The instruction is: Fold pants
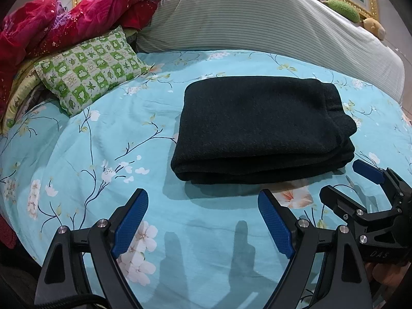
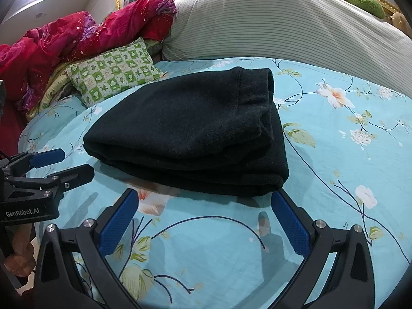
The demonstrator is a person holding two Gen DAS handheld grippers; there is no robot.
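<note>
Black pants lying on the turquoise flowered bedsheet, in the middle of the bed, already folded into a thick compact rectangle of several layers. Folded edge turned to the near side, open ends and hem stacked at the right, probably so that the bundle keeps its shape without help. No part of it held by anything.

Left gripper hovering just near of the bundle, above bare sheet, jaws spread wide and empty. Right gripper also wide and empty, low over the sheet, its right blue pad very close to the near right corner of the pants, touching or not cannot be told. Both placed on the near side and apart from each other, most likely because the cloth is released and no further pull is wanted.

Far left: green checked pillow and crumpled red quilt. Far side: a big striped grey bolster, well apart from the pants.

By judgement, folding nearly or fully finished; perhaps only a small press or straightening of the right edge left.
</note>
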